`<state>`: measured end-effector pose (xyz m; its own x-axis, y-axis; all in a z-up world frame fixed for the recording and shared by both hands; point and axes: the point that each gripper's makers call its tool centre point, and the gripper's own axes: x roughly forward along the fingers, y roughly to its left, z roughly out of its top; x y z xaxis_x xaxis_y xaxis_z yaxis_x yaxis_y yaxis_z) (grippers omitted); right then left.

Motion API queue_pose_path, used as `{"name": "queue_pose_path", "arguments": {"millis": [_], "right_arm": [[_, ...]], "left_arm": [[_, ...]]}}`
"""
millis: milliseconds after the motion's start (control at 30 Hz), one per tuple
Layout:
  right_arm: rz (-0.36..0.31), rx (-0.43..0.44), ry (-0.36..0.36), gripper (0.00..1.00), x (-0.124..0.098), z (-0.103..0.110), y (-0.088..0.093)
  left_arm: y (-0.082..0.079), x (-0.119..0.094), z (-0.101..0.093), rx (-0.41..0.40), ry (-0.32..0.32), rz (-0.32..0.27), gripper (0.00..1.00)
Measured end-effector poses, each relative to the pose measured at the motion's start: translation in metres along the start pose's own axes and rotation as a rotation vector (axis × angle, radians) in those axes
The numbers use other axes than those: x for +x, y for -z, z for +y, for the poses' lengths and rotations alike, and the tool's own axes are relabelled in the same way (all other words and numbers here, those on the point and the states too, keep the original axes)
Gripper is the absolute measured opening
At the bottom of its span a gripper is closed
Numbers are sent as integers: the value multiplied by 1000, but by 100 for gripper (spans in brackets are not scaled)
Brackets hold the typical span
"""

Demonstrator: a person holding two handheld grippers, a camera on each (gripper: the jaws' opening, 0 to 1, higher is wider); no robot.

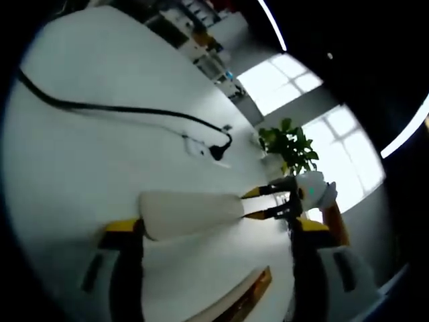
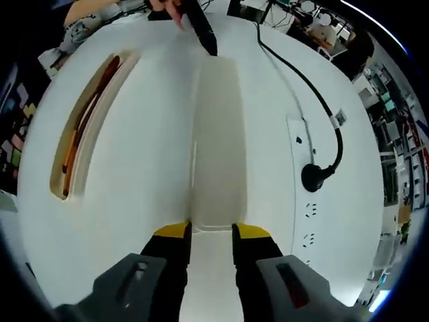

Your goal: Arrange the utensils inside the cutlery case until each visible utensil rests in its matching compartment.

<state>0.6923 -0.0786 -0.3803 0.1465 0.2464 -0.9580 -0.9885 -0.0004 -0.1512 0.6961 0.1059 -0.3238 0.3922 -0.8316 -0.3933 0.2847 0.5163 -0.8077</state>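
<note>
A long white lid [image 2: 218, 134] lies flat on the white table [image 2: 147, 174]. My right gripper [image 2: 212, 231] is shut on its near end, one yellow tip on each side. In the left gripper view the same lid [image 1: 191, 213] stretches across, with the right gripper [image 1: 256, 203] pinching its far end. My left gripper [image 1: 216, 228] stands wide open, its left jaw against the lid's near end. The open cutlery case [image 2: 67, 144] lies to the left of the lid, with brown wooden utensils [image 2: 90, 111] inside. Its edge, the case [image 1: 238, 302], shows low in the left gripper view.
A black cable [image 2: 301, 84] runs to a plug [image 2: 315, 176] on a white power strip [image 2: 305, 215], right of the lid. The cable [image 1: 120, 109] and plug [image 1: 218, 151] lie beyond the lid. A potted plant [image 1: 289, 144] stands past the table. A hand [image 2: 164, 8] shows at the top.
</note>
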Motion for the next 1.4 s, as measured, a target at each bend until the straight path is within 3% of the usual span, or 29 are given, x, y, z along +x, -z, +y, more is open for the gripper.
{"name": "queue_pose_path", "arguments": {"millis": [133, 400, 567, 833, 867, 900, 933, 967, 1000, 1033, 1167, 1333, 1400], "right_arm": [[-9, 16, 6, 25, 0, -3, 0], [-140, 71, 46, 22, -2, -1, 2], [-185, 92, 61, 22, -3, 0, 2], [-212, 100, 68, 22, -4, 1, 1], [-212, 98, 68, 22, -4, 1, 1], [-225, 98, 68, 23, -3, 1, -2], [-247, 105, 65, 23, -2, 1, -6], [-260, 110, 62, 24, -1, 1, -10], [-260, 108, 60, 24, -1, 1, -11], [-259, 106, 58, 24, -1, -1, -12], [-239, 101, 56, 24, -1, -2, -12], [-250, 101, 58, 24, -2, 0, -11], [-257, 104, 61, 24, -2, 0, -11]], "left_arm": [[-4, -1, 1, -9, 16, -2, 100], [-9, -3, 0, -49, 60, -55, 100], [-18, -10, -5, -104, 127, -118, 100], [-29, -21, -20, -120, 201, -167, 100], [-28, -22, -24, -122, 216, -171, 92], [-20, -25, -45, -160, 337, -124, 83], [-23, -24, -53, -212, 368, -138, 84], [-21, -18, -51, -189, 329, -136, 97], [-16, -12, -51, -110, 288, -124, 98], [-5, -10, -50, -65, 263, -66, 94], [-9, -13, -52, -79, 259, -79, 97], [-16, -15, -28, -2, 153, -76, 99], [-16, -15, -20, 67, 95, -71, 100]]}}
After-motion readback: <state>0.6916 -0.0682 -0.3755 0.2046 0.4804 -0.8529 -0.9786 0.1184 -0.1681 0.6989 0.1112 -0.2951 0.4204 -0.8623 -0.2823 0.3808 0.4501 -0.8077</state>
